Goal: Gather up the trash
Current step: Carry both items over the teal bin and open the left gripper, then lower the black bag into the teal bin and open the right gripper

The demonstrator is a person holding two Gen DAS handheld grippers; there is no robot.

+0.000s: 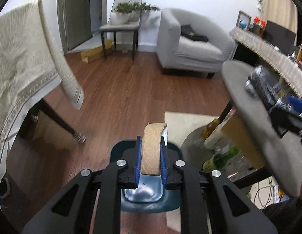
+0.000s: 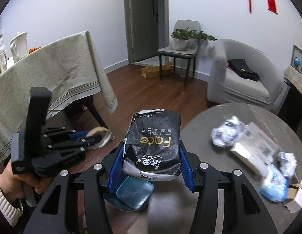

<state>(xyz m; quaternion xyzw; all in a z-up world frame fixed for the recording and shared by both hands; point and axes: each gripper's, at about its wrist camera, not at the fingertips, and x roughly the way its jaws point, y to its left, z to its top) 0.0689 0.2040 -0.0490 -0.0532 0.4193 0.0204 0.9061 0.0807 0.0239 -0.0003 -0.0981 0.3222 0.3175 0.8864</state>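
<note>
My left gripper (image 1: 150, 152) is shut on a brown cardboard tape roll (image 1: 152, 148) and holds it above a dark teal trash bin (image 1: 149, 193) on the floor. My right gripper (image 2: 151, 165) is shut on a black tissue pack (image 2: 153, 144) printed "Face", held above the same bin (image 2: 131, 195). The left gripper and its roll also show in the right wrist view (image 2: 92, 136), at the left. On the round grey table (image 2: 199, 124) lie crumpled paper balls (image 2: 225, 132), a flat box (image 2: 256, 148) and a blue-white packet (image 2: 273, 183).
A table with a beige cloth (image 2: 53, 74) stands at the left. A grey armchair (image 2: 244, 78) and a chair with a plant (image 2: 180, 46) stand at the back. Bottles (image 1: 219, 156) sit on the lower shelf under the round table. Open cardboard boxes (image 2: 299, 197) lie at the right.
</note>
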